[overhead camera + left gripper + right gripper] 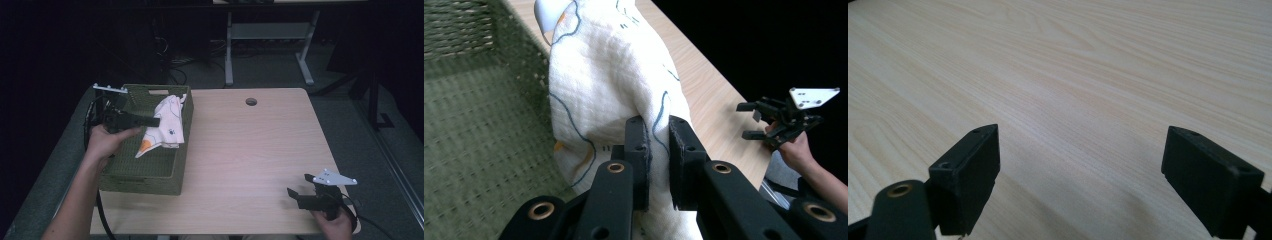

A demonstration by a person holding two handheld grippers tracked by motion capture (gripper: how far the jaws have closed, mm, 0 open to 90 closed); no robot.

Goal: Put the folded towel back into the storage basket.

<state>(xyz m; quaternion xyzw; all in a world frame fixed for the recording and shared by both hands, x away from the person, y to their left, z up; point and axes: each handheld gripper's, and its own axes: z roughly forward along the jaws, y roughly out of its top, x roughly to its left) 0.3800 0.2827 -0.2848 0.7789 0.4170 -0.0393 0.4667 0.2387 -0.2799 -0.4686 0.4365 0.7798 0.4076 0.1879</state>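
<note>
**Cloth pinched over basket**

Clenched on a fold of white cloth: left gripper, both pads pressing fabric, held over green woven basket at left edge of table. Cloth printed with blue lines and orange patches, draped down inside basket against right wall, lower end on woven floor. Rest of basket floor bare. Basket close to table's left and near edges.

Released, jaws wide apart, nothing between: right gripper, low over bare wood near right front corner of table. Broad stretch of open tabletop between basket and right gripper; small round hole near far edge
</note>
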